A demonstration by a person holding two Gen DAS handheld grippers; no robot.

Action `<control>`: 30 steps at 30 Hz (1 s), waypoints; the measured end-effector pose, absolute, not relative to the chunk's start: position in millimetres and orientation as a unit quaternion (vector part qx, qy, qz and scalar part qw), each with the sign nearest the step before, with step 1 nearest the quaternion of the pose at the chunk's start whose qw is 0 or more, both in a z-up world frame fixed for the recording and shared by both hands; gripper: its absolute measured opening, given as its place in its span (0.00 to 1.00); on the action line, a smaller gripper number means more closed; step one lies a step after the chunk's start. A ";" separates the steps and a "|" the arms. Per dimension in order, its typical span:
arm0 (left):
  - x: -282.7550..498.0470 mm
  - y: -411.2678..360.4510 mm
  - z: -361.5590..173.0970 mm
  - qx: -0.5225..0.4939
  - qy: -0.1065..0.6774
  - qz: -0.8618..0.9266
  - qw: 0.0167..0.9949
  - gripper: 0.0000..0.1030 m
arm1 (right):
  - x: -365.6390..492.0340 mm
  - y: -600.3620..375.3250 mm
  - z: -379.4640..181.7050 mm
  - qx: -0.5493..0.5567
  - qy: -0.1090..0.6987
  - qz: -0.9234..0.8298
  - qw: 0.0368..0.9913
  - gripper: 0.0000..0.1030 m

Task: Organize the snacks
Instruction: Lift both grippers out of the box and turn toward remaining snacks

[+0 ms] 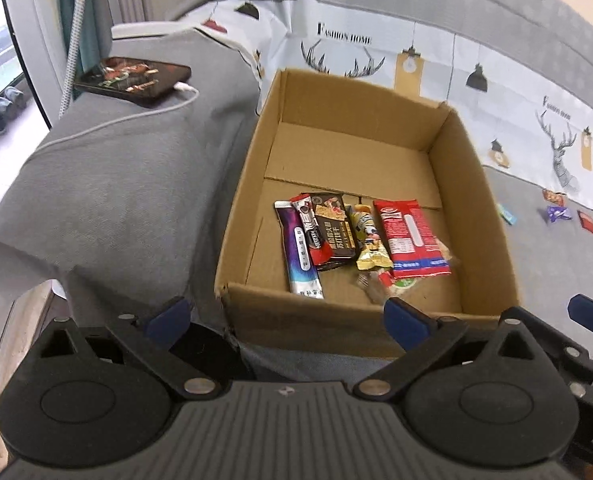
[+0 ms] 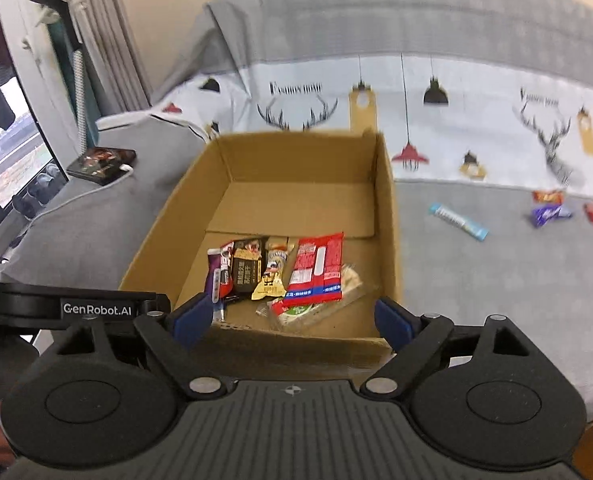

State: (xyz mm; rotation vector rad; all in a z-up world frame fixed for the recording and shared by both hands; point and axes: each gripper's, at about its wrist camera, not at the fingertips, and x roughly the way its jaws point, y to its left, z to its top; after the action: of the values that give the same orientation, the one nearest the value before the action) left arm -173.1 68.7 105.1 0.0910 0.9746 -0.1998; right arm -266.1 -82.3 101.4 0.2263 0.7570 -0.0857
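Left of the cardboard box, a phone lies on the cushion; inside the box sit the snack packets; right of the box, loose snacks on the bedsheet; left gripper and right gripper both spread wide, holding nothing.

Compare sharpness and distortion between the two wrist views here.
Left wrist view: mostly crisp, print on the snacks in the cardboard box readable, edges bowed by the fisheye. Right wrist view: motion-smeared, the box rim and the loose snacks on the bedspread soft, same barrel curvature.
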 end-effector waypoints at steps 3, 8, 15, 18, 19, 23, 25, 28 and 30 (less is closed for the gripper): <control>-190.2 70.6 116.7 0.048 0.450 -0.101 0.886 1.00 | -281.5 -81.3 110.8 0.105 0.351 -0.039 0.930 0.88; -213.0 70.9 135.6 0.053 0.420 -0.110 0.899 1.00 | -303.0 -76.8 124.8 0.099 0.328 -0.034 0.939 0.90; -233.2 75.7 148.0 0.049 0.404 -0.111 0.906 1.00 | -327.1 -69.0 138.7 0.088 0.297 -0.032 0.950 0.91; -241.0 77.7 153.2 0.050 0.395 -0.108 0.911 1.00 | -334.5 -68.4 142.7 0.090 0.288 -0.035 0.953 0.91; -243.3 78.1 155.0 0.050 0.392 -0.108 0.912 1.00 | -336.1 -67.7 143.6 0.090 0.286 -0.036 0.953 0.91; -251.3 79.8 160.0 0.052 0.382 -0.110 0.916 1.00 | -344.6 -66.3 147.5 0.090 0.276 -0.038 0.956 0.91; -254.2 80.3 161.6 0.052 0.379 -0.110 0.917 1.00 | -348.0 -65.3 149.1 0.089 0.273 -0.038 0.957 0.91; -257.4 81.1 163.7 0.051 0.375 -0.111 0.919 1.00 | -352.4 -64.2 151.4 0.088 0.269 -0.039 0.958 0.92; -259.2 82.1 164.6 0.050 0.374 -0.111 0.919 1.00 | -354.0 -63.4 152.7 0.087 0.267 -0.040 0.959 0.92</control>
State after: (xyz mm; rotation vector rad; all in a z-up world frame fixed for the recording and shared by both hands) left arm -259.2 82.1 164.6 0.1025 0.7685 -0.2281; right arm -354.0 -63.4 152.7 0.1768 0.5405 -0.0811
